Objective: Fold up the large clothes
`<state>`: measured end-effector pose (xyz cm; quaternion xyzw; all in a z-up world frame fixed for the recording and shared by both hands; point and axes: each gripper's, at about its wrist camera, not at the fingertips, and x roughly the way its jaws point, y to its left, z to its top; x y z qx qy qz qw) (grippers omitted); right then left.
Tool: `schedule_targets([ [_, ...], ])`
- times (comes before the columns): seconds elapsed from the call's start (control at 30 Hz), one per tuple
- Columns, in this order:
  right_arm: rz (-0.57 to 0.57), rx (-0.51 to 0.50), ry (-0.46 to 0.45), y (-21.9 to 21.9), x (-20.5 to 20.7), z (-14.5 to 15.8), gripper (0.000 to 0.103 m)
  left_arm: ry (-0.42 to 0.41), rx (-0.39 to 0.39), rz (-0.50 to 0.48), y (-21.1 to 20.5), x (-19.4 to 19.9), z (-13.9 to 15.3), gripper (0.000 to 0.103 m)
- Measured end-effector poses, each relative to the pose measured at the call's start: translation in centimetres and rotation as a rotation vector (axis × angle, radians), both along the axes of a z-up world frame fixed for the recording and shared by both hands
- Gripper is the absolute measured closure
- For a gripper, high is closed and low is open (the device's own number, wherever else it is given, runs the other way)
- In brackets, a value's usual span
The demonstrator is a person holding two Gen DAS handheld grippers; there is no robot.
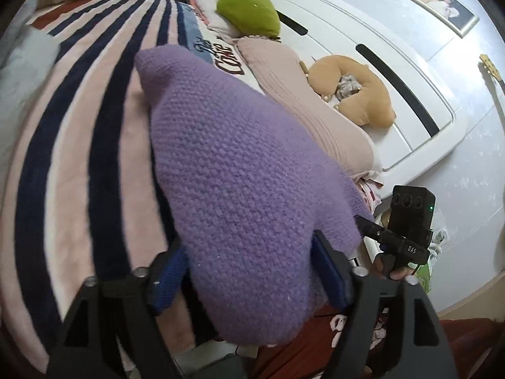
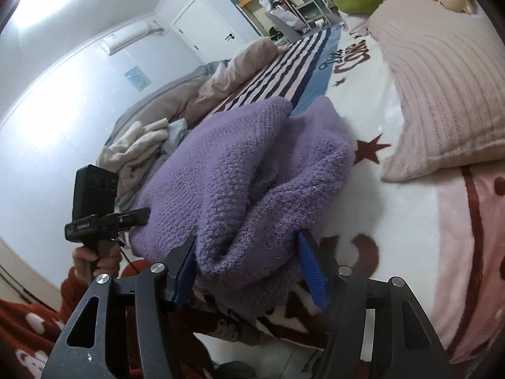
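Note:
A purple knitted sweater (image 1: pixel 233 170) lies bunched on the striped bed blanket (image 1: pixel 79 145); it also shows in the right wrist view (image 2: pixel 252 183). My left gripper (image 1: pixel 249 271) has its blue-padded fingers on either side of a thick fold of the sweater, clamped on it. My right gripper (image 2: pixel 249 262) likewise grips a thick fold of the sweater at the near bed edge. Each gripper shows in the other's view: the right one (image 1: pixel 407 237) and the left one (image 2: pixel 94 214), both at the sweater's near edge.
A pink pillow (image 1: pixel 303 101), a green cushion (image 1: pixel 249 12) and a tan plush toy (image 1: pixel 356 91) lie by the white headboard (image 1: pixel 378 63). A pile of beige and grey bedding (image 2: pixel 164 120) lies beyond the sweater. The person's red patterned clothing (image 2: pixel 28 322) is at the bed edge.

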<state>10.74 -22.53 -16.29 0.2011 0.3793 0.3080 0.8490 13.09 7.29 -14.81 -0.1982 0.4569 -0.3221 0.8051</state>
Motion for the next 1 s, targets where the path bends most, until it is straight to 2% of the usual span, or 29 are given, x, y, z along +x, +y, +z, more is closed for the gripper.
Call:
schedule_targets([
  [0.13,0.014,-0.021,-0.017,-0.1,0.0,1.1,0.047,-0.055,0.023,0.004,0.8,0.0,0.7,0.022],
  [0.27,0.026,0.008,-0.062,-1.4,1.3,4.2,0.046,-0.047,0.016,-0.001,0.8,0.9,0.5,0.022],
  [0.33,0.036,0.007,-0.08,-1.6,2.0,5.4,0.041,-0.043,0.011,-0.001,0.7,1.3,0.5,0.022],
  [0.37,0.056,-0.006,-0.086,-1.3,2.8,6.0,0.036,-0.046,0.01,-0.004,0.6,1.4,0.5,0.022],
  [0.43,0.108,-0.031,-0.06,-0.5,4.6,6.1,0.034,-0.052,0.014,-0.01,0.5,1.6,0.6,0.022],
  [0.57,0.229,-0.033,0.123,1.8,9.2,4.2,0.035,-0.048,0.008,-0.016,0.5,1.9,0.6,0.022],
  [0.63,0.273,-0.06,0.15,2.9,10.1,3.8,0.056,-0.049,0.007,-0.017,0.6,1.9,0.6,0.022],
  [0.67,0.313,-0.075,0.149,3.8,10.2,3.8,0.077,-0.051,0.008,-0.019,0.6,1.9,0.6,0.022],
  [0.7,0.32,-0.1,0.137,4.5,10.1,3.9,0.089,-0.053,0.008,-0.02,0.5,1.9,0.6,0.022],
  [0.8,0.281,-0.187,0.032,4.9,8.6,5.4,0.093,-0.074,-0.031,-0.013,0.4,2.1,1.2,0.022],
  [0.83,0.259,-0.2,-0.029,4.5,7.4,6.8,0.093,-0.084,-0.045,-0.017,0.3,2.1,1.6,0.022],
  [0.93,0.191,-0.18,-0.12,2.1,4.5,9.8,0.094,-0.135,-0.085,-0.07,-0.6,2.1,2.8,0.022],
  [1.0,0.16,-0.194,-0.142,0.8,2.9,10.7,0.094,-0.169,-0.105,-0.128,-1.6,2.0,3.7,0.022],
])
